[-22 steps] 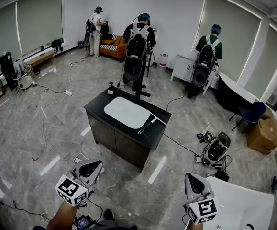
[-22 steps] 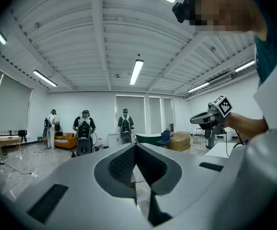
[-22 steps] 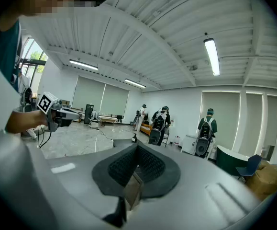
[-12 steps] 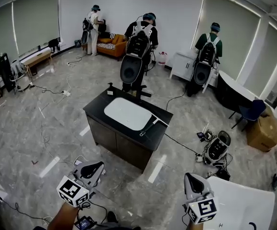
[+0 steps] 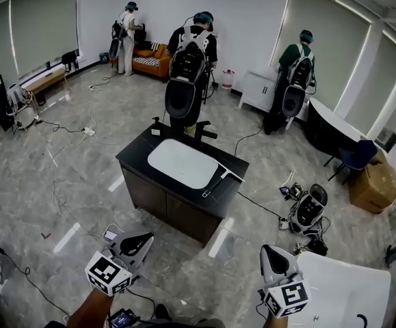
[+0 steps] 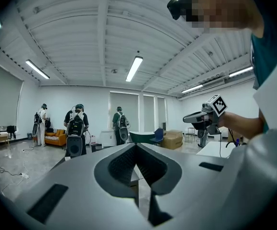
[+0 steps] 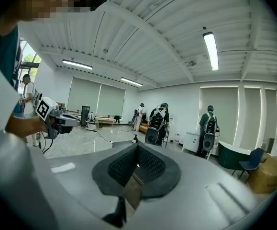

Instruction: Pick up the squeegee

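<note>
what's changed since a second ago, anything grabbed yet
The person with the backpack behind the counter has drifted left in the head view. Nothing was grabbed: the squeegee still lies on the counter, and the left gripper and right gripper stay shut, empty, far from it.

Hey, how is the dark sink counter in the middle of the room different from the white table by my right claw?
The sink counter has a black top with a white basin set in; the white table shows only white. The counter stands mid-room, well ahead of the right claw; the table sits right beside it. The counter carries the squeegee; none shows on the table. Both are flat-topped furniture.
</note>
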